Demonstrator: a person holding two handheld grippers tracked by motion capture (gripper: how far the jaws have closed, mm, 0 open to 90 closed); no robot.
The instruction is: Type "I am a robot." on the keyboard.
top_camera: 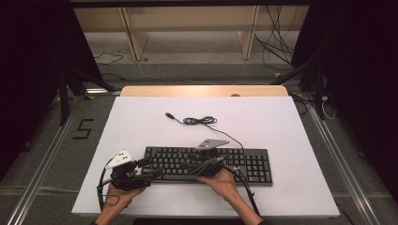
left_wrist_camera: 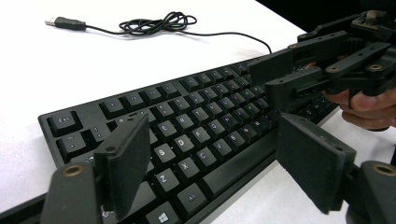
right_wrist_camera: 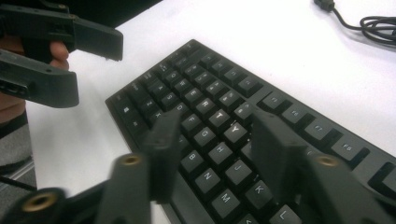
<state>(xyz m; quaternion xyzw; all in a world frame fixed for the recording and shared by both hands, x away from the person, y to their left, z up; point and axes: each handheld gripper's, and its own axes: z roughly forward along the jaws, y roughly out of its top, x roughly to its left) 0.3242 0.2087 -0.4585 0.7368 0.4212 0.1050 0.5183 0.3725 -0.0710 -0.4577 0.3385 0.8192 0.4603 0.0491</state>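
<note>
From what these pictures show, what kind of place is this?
Probably a lab or recording room, not an office. A white table stands on grey floor between dark curtains, with loose cables behind it. On the table lies one keyboard.

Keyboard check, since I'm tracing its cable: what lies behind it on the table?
Behind the keyboard, its black cable lies coiled, ending in a USB plug. The right gripper hides part of the cable.
</note>
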